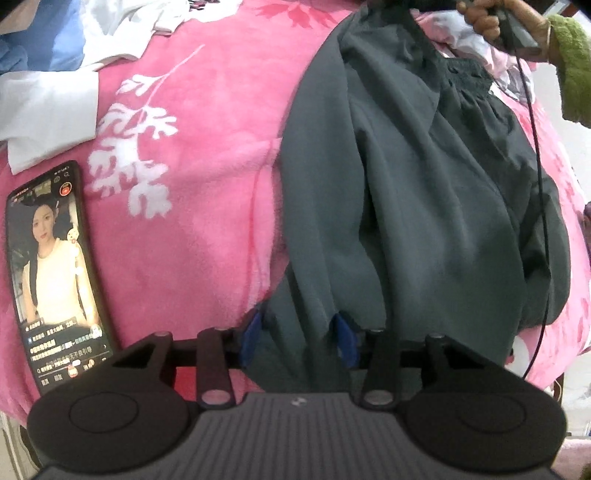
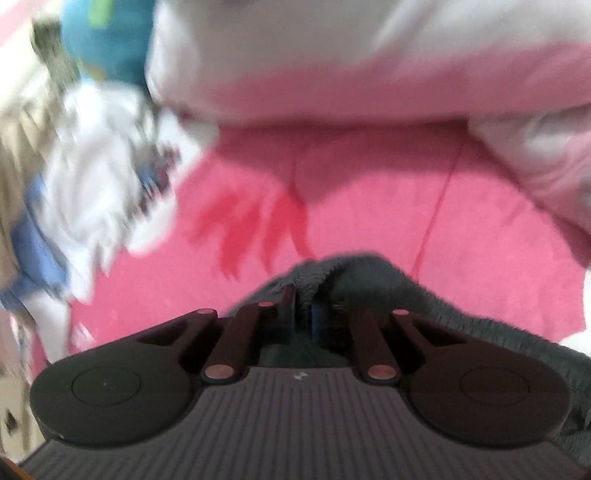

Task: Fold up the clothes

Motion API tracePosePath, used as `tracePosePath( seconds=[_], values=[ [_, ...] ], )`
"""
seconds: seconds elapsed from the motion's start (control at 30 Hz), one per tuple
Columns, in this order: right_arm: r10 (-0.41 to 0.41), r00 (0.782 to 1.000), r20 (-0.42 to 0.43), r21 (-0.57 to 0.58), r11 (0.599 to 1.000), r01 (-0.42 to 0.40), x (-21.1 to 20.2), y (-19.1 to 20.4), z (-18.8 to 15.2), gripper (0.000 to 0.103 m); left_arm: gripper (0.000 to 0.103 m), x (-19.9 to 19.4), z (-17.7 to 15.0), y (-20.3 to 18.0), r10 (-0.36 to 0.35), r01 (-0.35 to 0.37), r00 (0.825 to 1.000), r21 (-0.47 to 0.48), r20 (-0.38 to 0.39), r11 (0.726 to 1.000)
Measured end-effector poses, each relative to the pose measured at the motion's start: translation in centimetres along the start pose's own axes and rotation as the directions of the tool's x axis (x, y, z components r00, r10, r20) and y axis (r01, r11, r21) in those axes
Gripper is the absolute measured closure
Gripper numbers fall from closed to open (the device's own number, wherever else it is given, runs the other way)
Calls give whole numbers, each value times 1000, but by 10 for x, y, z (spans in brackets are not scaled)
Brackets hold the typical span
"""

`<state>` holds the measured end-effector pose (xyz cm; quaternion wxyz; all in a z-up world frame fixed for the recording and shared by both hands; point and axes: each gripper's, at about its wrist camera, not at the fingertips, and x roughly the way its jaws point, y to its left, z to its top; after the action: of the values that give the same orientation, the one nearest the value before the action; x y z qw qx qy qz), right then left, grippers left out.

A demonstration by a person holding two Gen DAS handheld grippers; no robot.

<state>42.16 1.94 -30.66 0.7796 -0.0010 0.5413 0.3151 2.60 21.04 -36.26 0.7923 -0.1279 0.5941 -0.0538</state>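
Dark grey trousers (image 1: 424, 192) lie stretched over a pink floral blanket (image 1: 207, 206), waistband at the far end. My left gripper (image 1: 299, 332) has its blue pads on either side of the near leg hem, and the cloth fills the gap between them. The other gripper shows at the top right of this view (image 1: 513, 26), held in a hand at the waistband end. In the blurred right wrist view my right gripper (image 2: 301, 314) is shut on the gathered grey waistband (image 2: 351, 273), above the blanket (image 2: 332, 192).
A lit phone (image 1: 55, 273) lies on the blanket left of my left gripper. White and blue clothes (image 1: 48, 85) sit at the far left. A black cable (image 1: 539, 184) hangs over the trousers. A pale pink quilt (image 2: 351, 66) and a clothes heap (image 2: 92, 177) lie beyond my right gripper.
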Motion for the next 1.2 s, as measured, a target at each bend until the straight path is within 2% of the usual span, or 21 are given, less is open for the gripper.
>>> tracePosePath(
  seconds=[0.07,0.17,0.23,0.27,0.3,0.37,0.43,0.53,0.57,0.63,0.67,0.73,0.83,0.97,1.03,1.07,1.1,1.13,1.17,1.2],
  values=[
    [27,997,67,29,999,-29,-15,-1,4,98,54,-1,-1,1,-6,6,1000,2,7,1000],
    [12,996,90,37,999,-16,-19,-2,6,98,58,0,-4,2,-7,7,1000,-11,19,1000],
    [-9,996,91,43,999,5,-17,-4,7,99,77,-1,-6,2,2,-1,1000,-22,25,1000],
    [-14,995,94,48,999,9,-17,-5,7,99,98,-2,-6,3,0,1,1000,-36,26,999],
    [-19,995,101,49,999,14,-17,-5,8,99,102,-4,-6,4,-1,3,1000,-49,28,999],
    [-28,992,123,42,999,23,-21,-2,11,99,102,-13,-7,9,-9,14,999,-99,45,995],
    [-28,988,150,27,999,24,-27,1,15,99,102,-33,-6,21,-49,65,995,-202,83,977],
    [-19,981,193,-15,1000,23,-38,11,22,99,102,-65,2,30,7,40,986,-277,167,960],
    [-19,979,205,-36,999,26,-39,14,25,99,102,-74,3,39,24,38,982,-322,188,946],
    [-23,977,214,-71,997,39,-32,21,32,99,102,-76,4,53,45,39,979,-398,199,916],
    [-26,976,215,-88,995,46,-27,24,35,99,102,-74,2,60,69,17,980,-420,188,907],
    [-30,976,216,-119,991,57,-14,31,39,99,102,-65,4,64,118,-40,981,-427,157,904],
    [-41,974,223,-181,980,83,7,46,40,99,102,-53,16,60,193,-127,973,-408,126,904],
    [-99,970,224,-256,954,157,38,59,37,99,102,-43,22,59,312,-268,948,-359,68,894],
    [-138,972,190,-296,936,191,56,62,34,97,100,-38,27,59,309,-270,950,-360,52,893],
    [-152,973,173,-300,933,199,60,62,33,95,96,-39,28,60,294,-254,954,-376,52,891],
    [-165,974,157,-304,930,207,64,62,31,91,84,-41,28,61,285,-239,957,-393,61,888],
    [-176,973,148,-300,930,213,66,62,30,82,78,-43,29,61,277,-226,958,-408,70,885],
    [-175,973,153,-280,936,212,61,61,31,70,66,-47,29,59,283,-228,956,-410,78,883],
    [-158,974,161,-251,948,195,54,58,31,63,58,-51,29,57,289,-230,953,-412,87,882]
  ],
)
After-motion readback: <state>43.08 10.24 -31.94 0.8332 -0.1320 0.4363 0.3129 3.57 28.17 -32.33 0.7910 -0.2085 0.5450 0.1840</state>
